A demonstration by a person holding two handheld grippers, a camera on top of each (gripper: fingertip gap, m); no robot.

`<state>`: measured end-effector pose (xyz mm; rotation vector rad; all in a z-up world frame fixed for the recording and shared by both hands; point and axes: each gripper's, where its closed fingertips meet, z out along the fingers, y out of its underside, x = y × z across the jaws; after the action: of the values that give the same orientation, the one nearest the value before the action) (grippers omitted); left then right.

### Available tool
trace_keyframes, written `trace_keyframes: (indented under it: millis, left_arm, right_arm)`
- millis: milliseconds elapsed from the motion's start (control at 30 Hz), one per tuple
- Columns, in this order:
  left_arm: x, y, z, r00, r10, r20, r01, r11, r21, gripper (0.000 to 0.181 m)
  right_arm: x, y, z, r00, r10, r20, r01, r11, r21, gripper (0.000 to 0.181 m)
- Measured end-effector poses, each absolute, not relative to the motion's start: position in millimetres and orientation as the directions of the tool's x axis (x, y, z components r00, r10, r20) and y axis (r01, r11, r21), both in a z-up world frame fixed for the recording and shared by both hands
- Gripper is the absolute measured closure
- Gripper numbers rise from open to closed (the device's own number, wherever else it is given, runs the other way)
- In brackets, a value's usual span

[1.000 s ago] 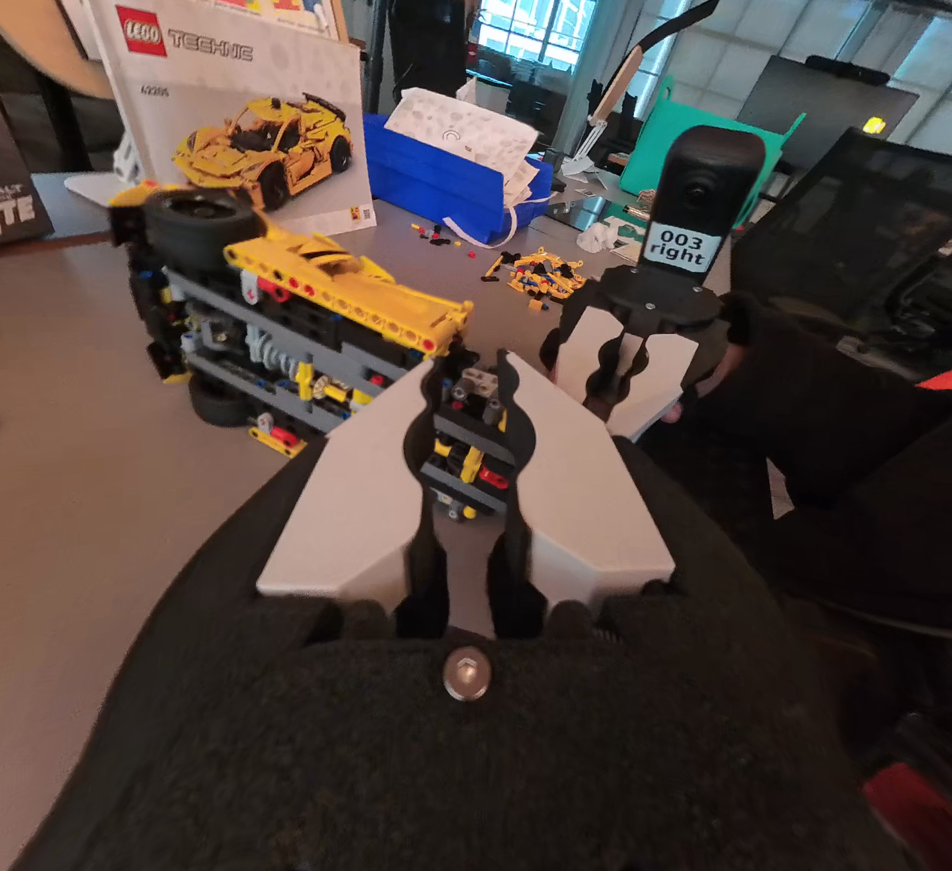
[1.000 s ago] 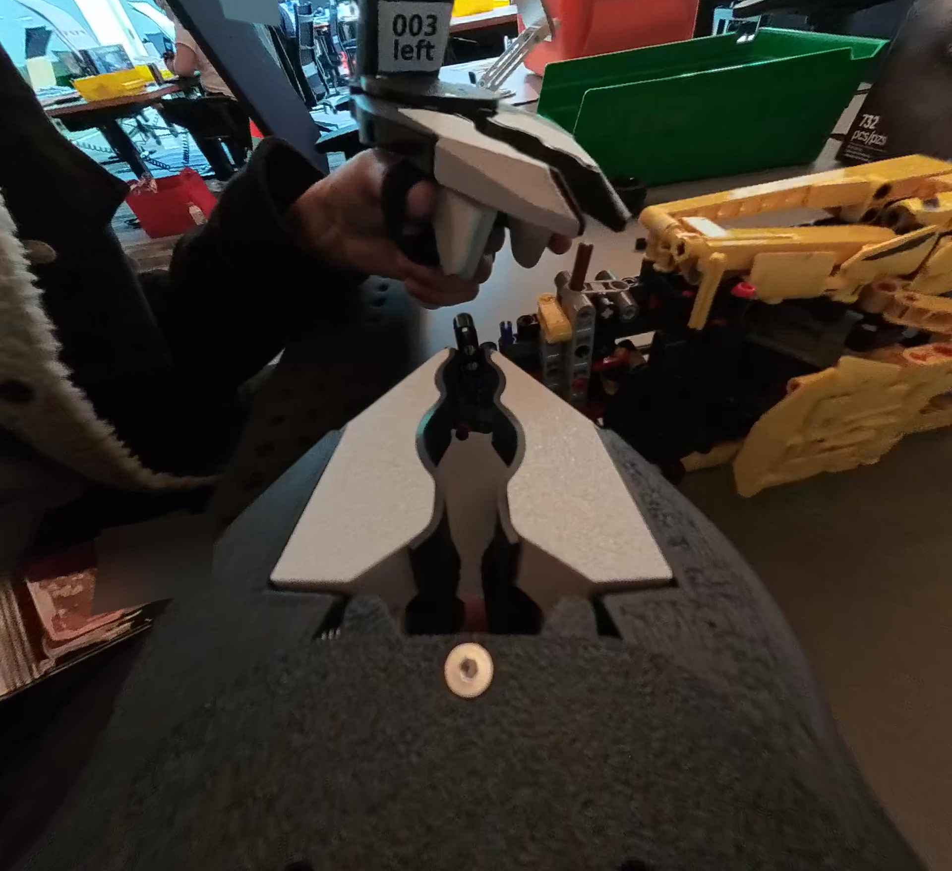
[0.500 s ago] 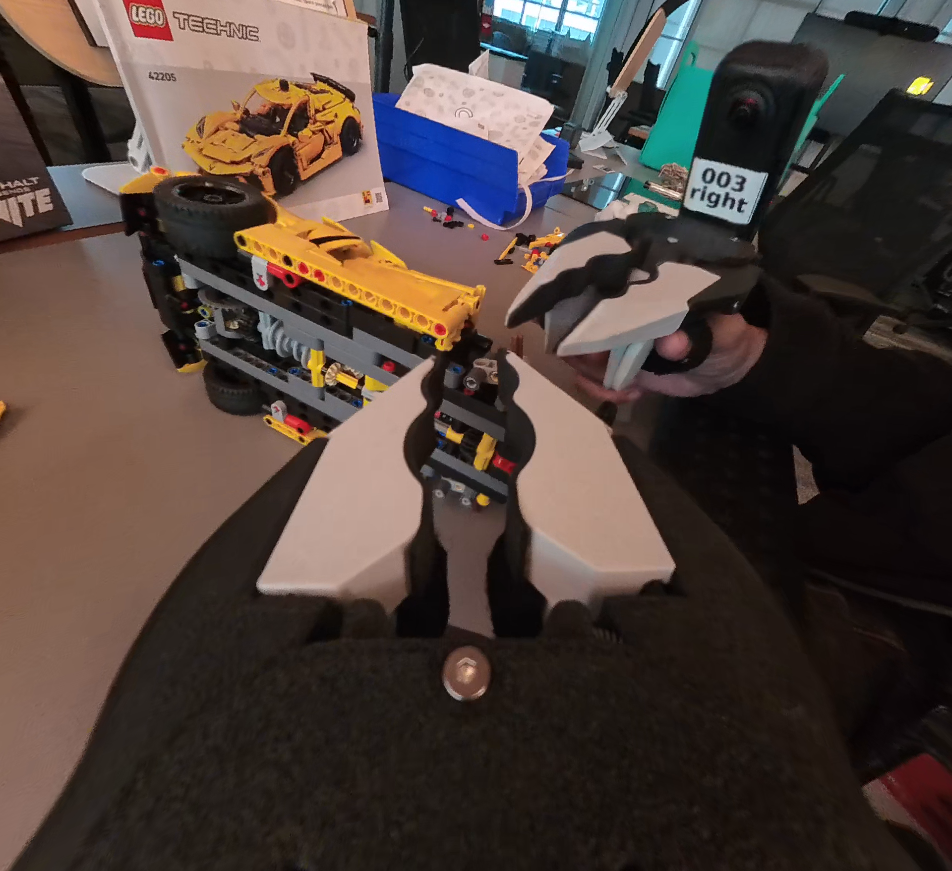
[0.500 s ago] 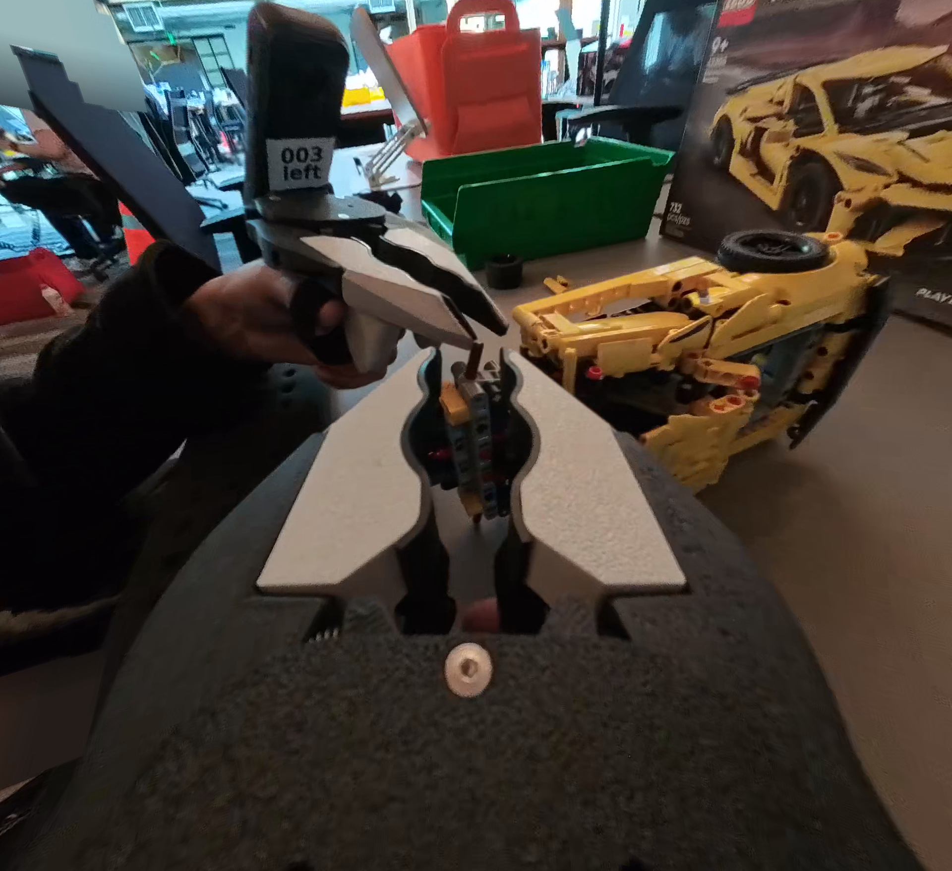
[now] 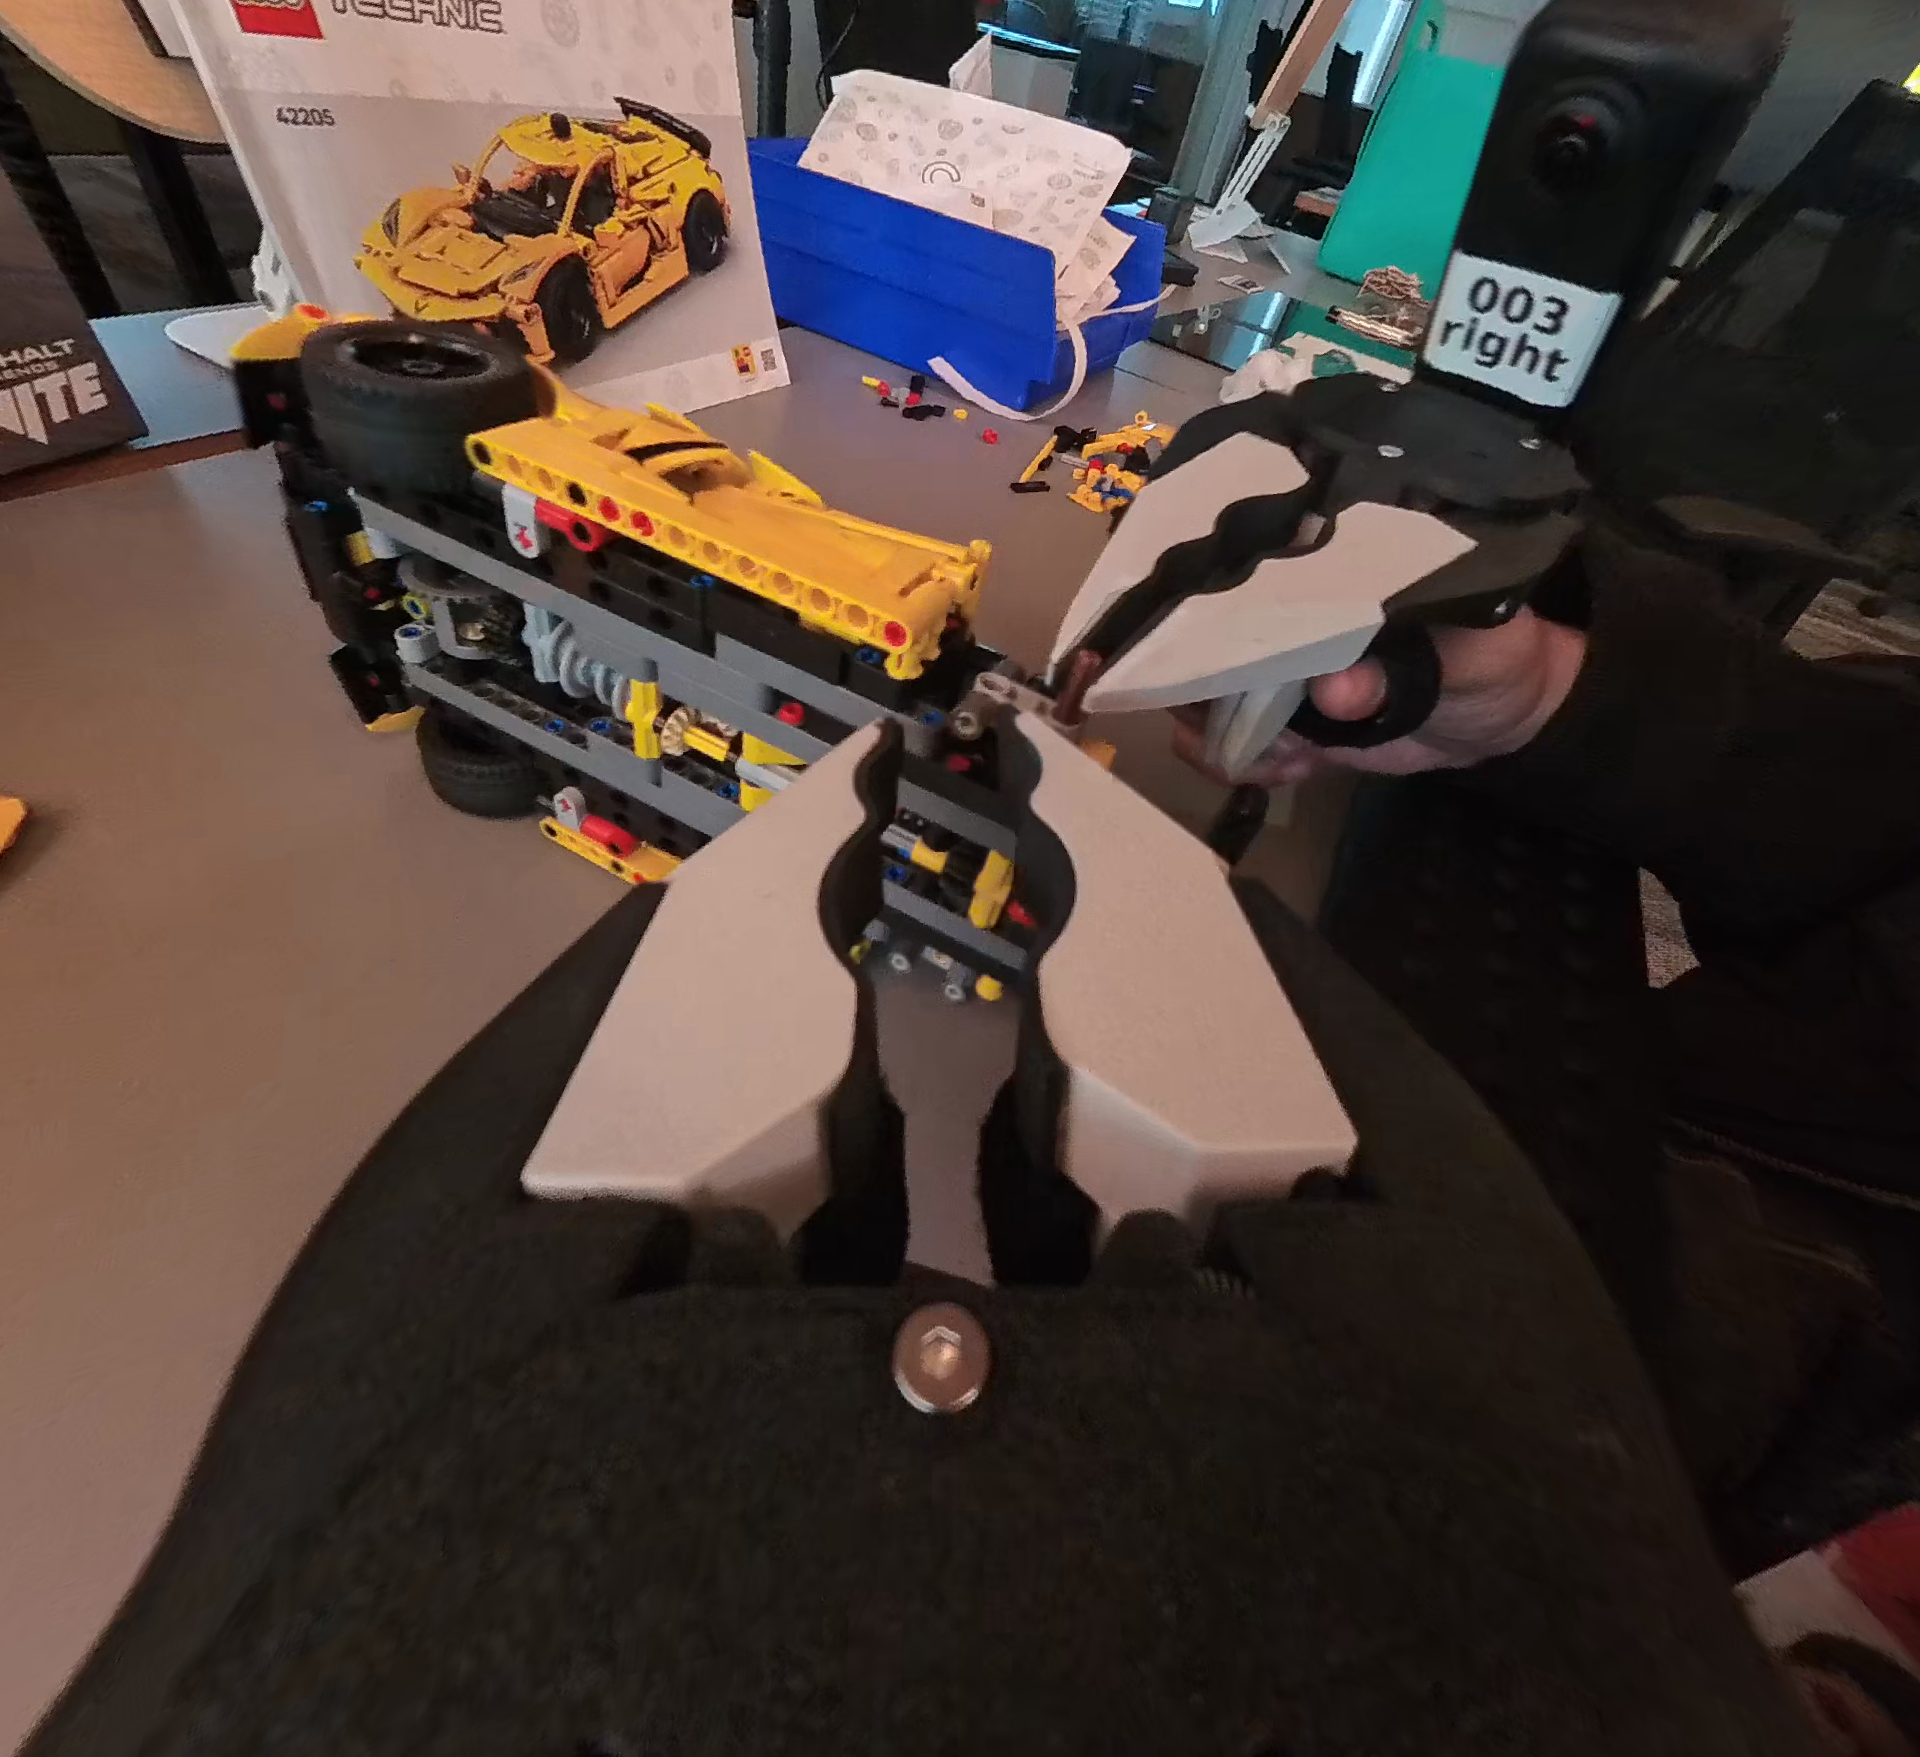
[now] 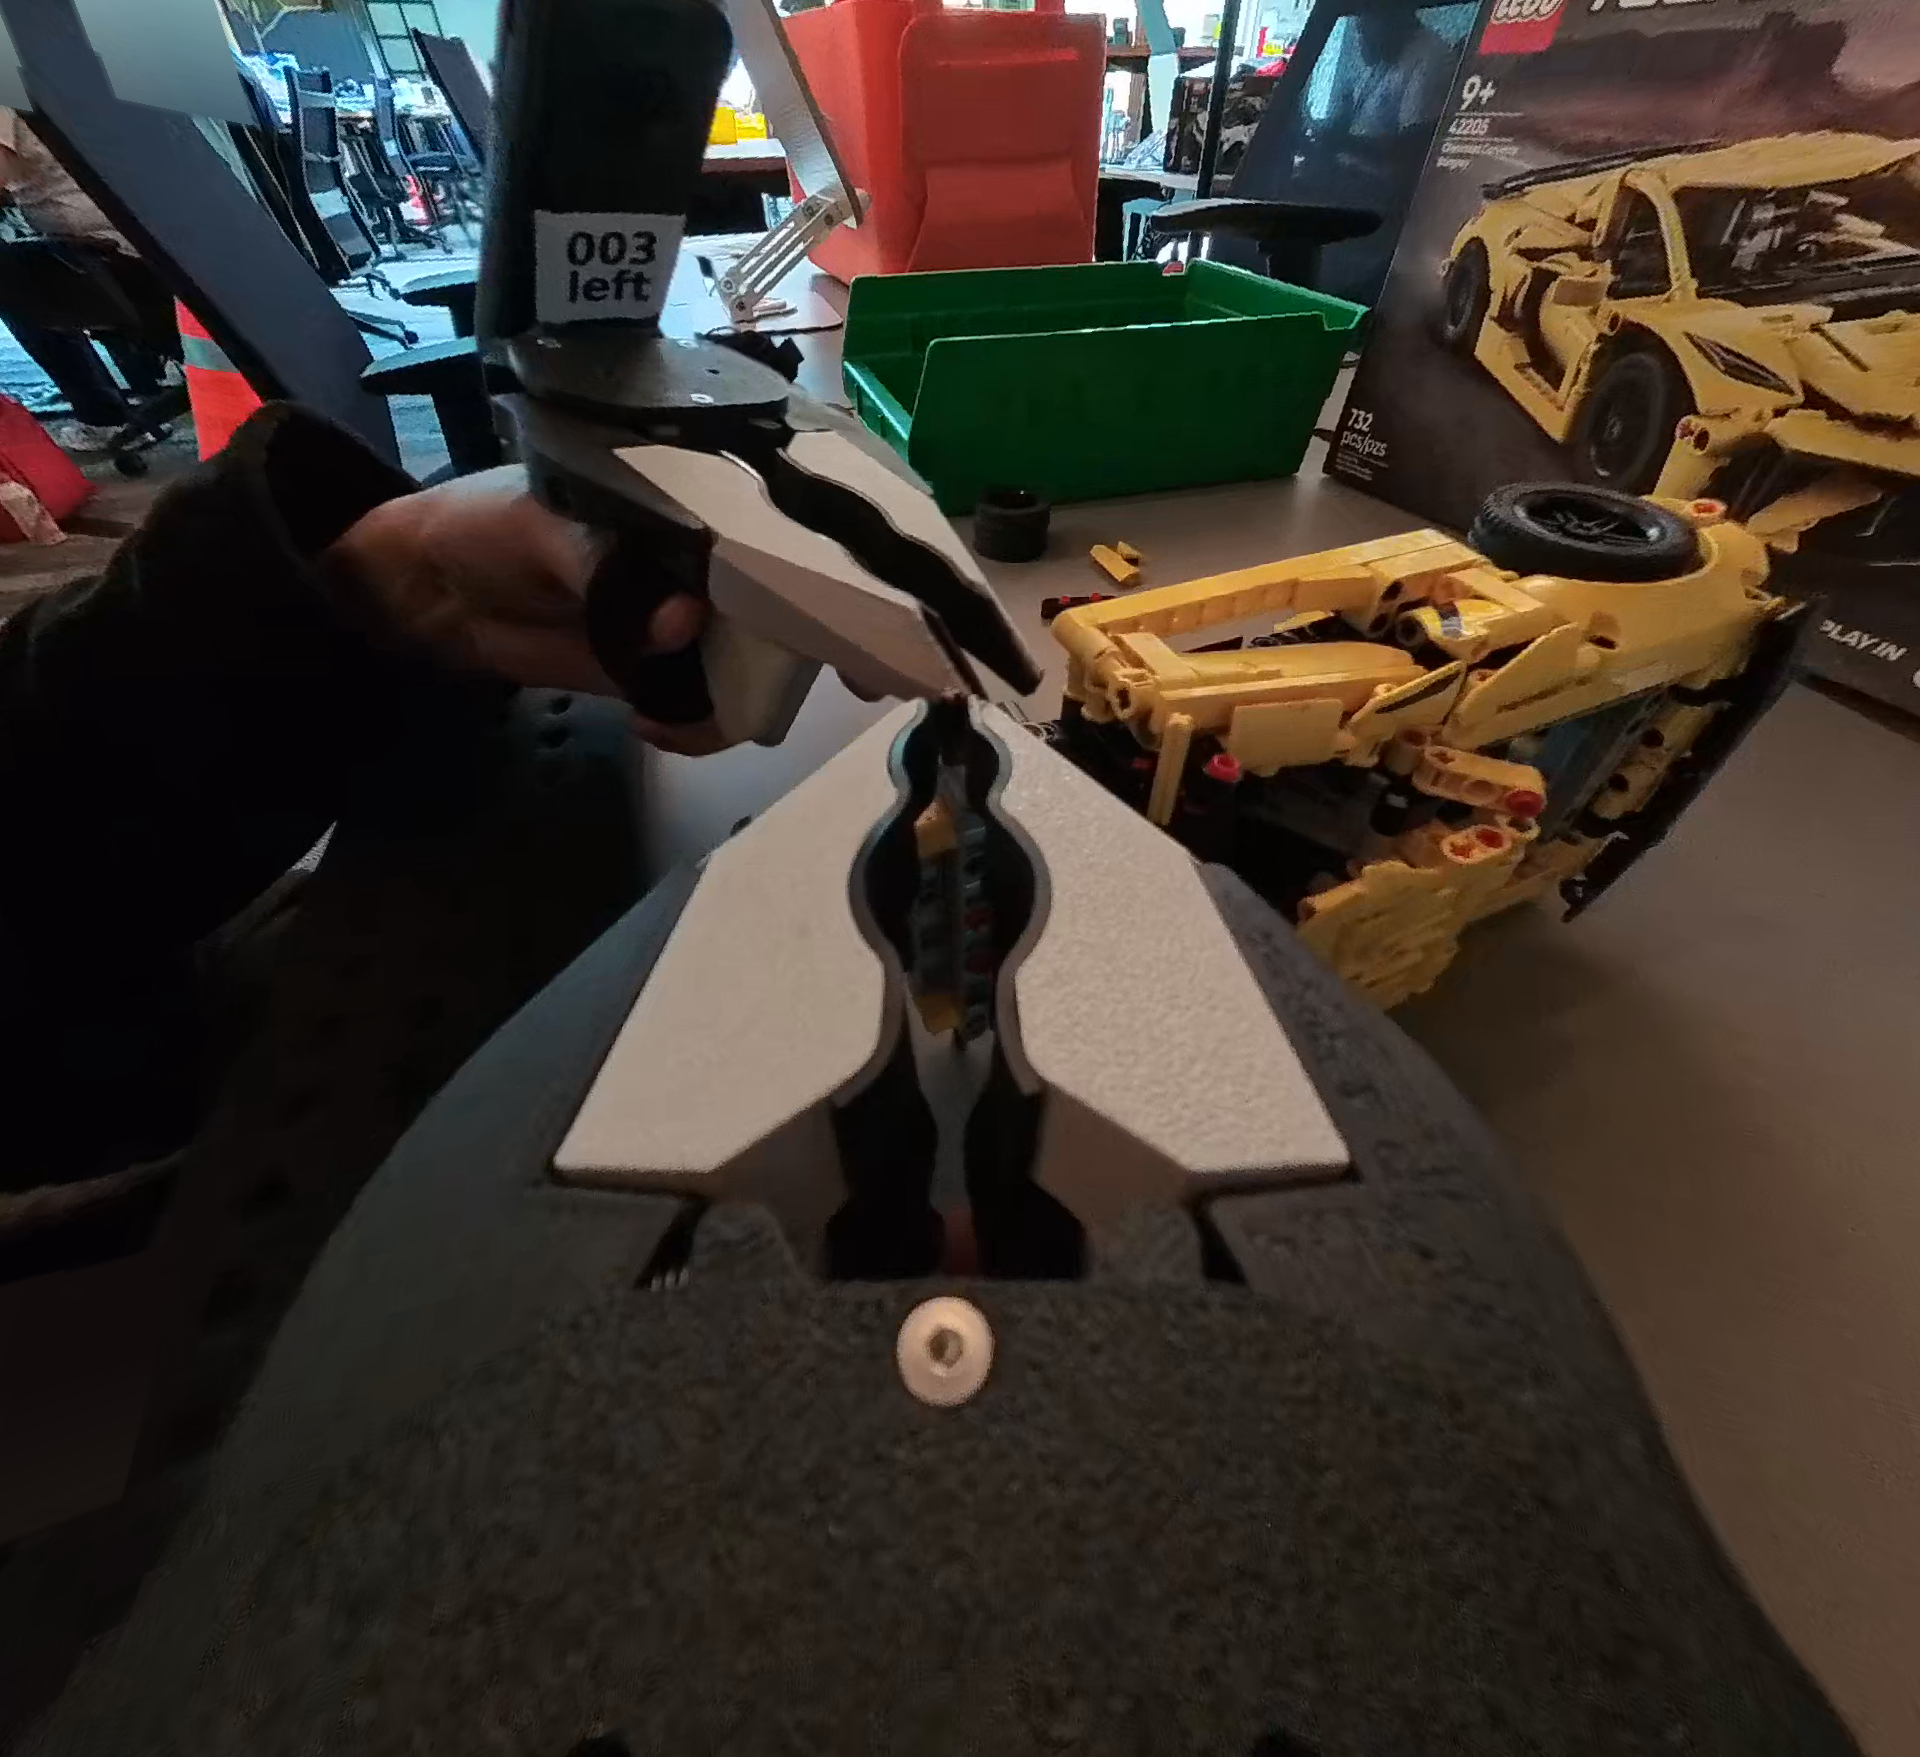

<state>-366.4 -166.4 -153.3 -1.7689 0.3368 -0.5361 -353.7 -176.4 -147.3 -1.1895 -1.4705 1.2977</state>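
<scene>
my left gripper (image 5: 951, 746) fingers slightly apart around the yellow brick car (image 5: 665, 585) end, right gripper (image 5: 1075, 673) pinching a small brown pin (image 5: 1081, 668), car on its side on the tabletop (image 5: 208, 876)

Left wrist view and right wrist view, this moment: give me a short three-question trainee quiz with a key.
1. True or false: the yellow brick-built model car stands on its wheels.
2. What does the right gripper pinch at its tips? A. a loose black rubber tyre; B. a small brown peg at the car's near end; C. a green plastic bin.
3. Fill in: the left gripper has its jaws ____.
Key: 1 false, it lies on its side; 2 B; 3 open.
</scene>
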Motion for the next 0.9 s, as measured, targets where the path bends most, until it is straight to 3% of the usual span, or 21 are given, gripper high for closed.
trace_keyframes:
  millis: [100, 267, 400, 567, 733, 833, 900]
  left_arm:
    - [-367, -166, -153, 0.847, -0.492, 0.202, 0.071, -0.272, -0.960, 0.163]
    - [-357, -173, -147, 0.723, -0.547, 0.422, 0.251, -0.361, -0.898, 0.164]
    - [-358, -175, -135, 0.544, -0.547, 0.636, 0.448, -0.452, -0.772, 0.164]
    - [-353, -170, -144, 0.582, -0.525, 0.621, 0.417, -0.462, -0.783, 0.167]
    - [-346, -170, -148, 0.625, -0.544, 0.559, 0.343, -0.452, -0.823, 0.173]
    - [-344, -172, -147, 0.679, -0.568, 0.465, 0.268, -0.398, -0.877, 0.173]
    - [-343, -173, -147, 0.724, -0.589, 0.359, 0.190, -0.331, -0.924, 0.173]
  right_arm:
    - [-352, -178, -147, -0.211, 0.977, 0.037, 0.119, 0.063, -0.991, 0.178]
    - [-350, -181, -147, -0.083, 0.879, 0.470, 0.080, 0.476, -0.876, 0.177]
    - [-348, -184, -147, -0.110, 0.876, 0.470, 0.076, 0.479, -0.874, 0.177]
    - [-348, -188, -146, -0.101, 0.831, 0.547, 0.047, 0.553, -0.832, 0.177]
    - [-345, -188, -146, -0.123, 0.888, 0.444, 0.024, 0.449, -0.893, 0.177]
    - [-333, -192, -127, -0.209, 0.964, 0.164, -0.055, 0.156, -0.986, 0.177]
    - [-323, -179, -110, -0.260, 0.963, -0.072, -0.069, -0.093, -0.993, 0.177]
